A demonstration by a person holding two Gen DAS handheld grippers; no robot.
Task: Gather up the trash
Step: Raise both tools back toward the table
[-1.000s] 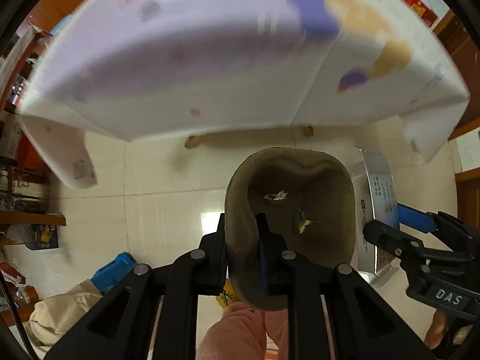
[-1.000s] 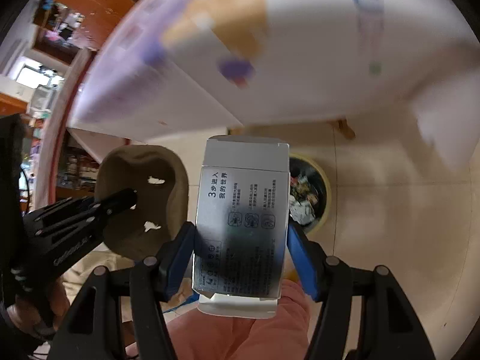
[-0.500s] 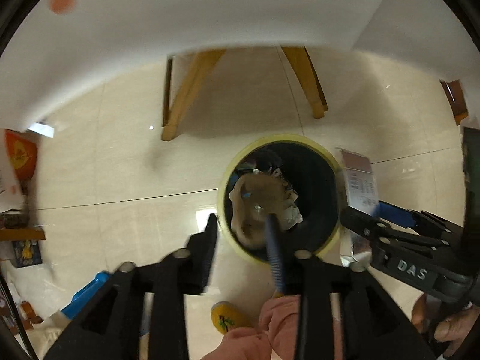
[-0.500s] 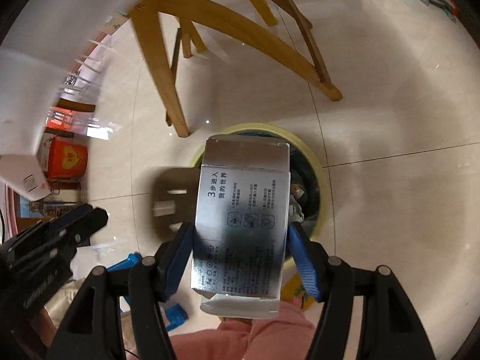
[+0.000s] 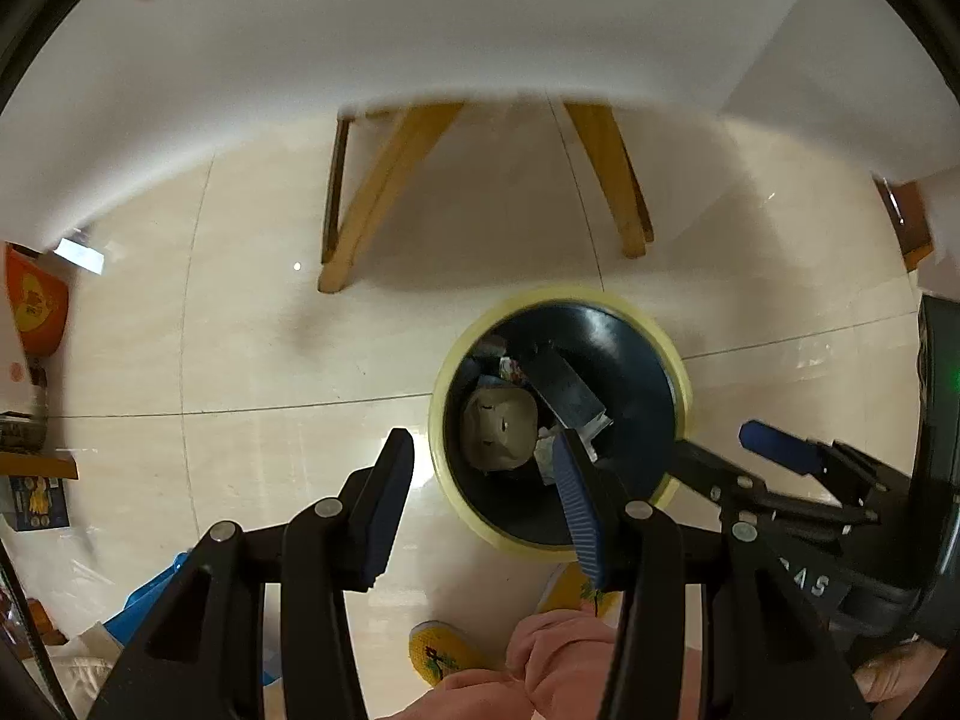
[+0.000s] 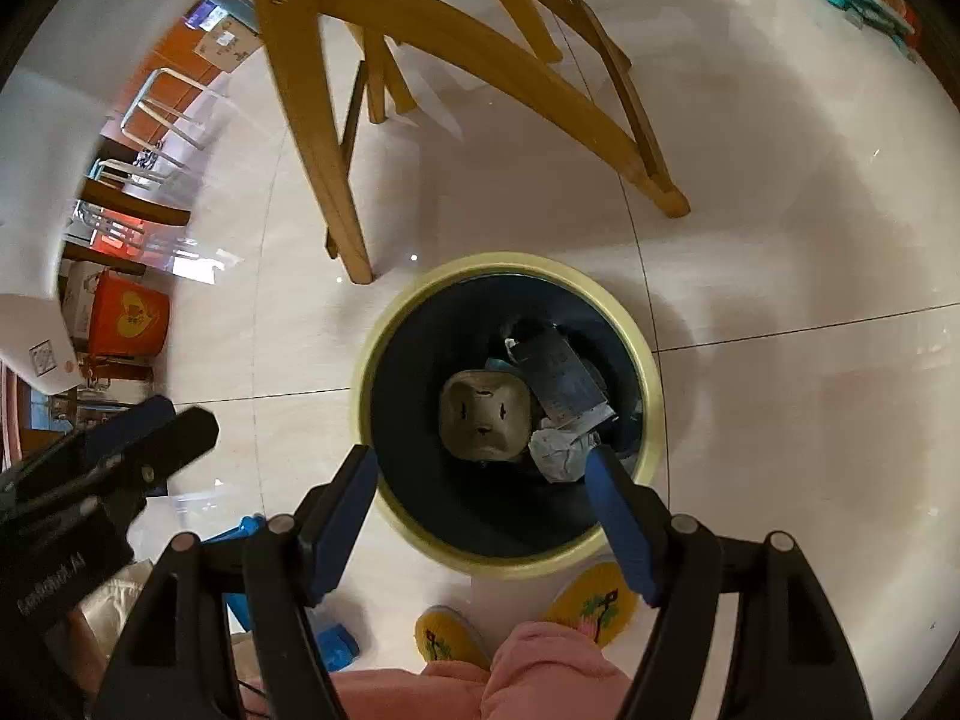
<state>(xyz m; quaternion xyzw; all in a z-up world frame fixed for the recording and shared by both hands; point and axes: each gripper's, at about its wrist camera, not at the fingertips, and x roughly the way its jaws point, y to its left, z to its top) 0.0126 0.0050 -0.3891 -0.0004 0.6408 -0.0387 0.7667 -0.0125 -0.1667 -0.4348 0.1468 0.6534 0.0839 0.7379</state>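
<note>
A round bin with a yellow rim [image 5: 675,360] [image 6: 651,372] stands on the tiled floor below both grippers. Inside lie a brown pulp cup holder [image 5: 498,429] [image 6: 485,417], a grey carton box [image 5: 567,387] [image 6: 564,381] and crumpled white paper [image 6: 558,450]. My left gripper [image 5: 483,501] is open and empty over the bin's left rim. My right gripper [image 6: 483,516] is open and empty above the bin's near rim; it also shows at the right of the left wrist view [image 5: 732,456]. The left gripper also shows at the left of the right wrist view [image 6: 162,426].
Wooden table legs [image 5: 384,180] [image 6: 312,138] stand just beyond the bin, under a white tablecloth [image 5: 480,30]. My feet in yellow slippers [image 6: 591,597] are beside the bin's near side. An orange box [image 6: 126,312] and shelves stand far left. Blue items [image 6: 333,642] lie on the floor.
Both grippers opened. The cup holder dropped from the left gripper and the grey box from the right gripper; both now lie in the bin.
</note>
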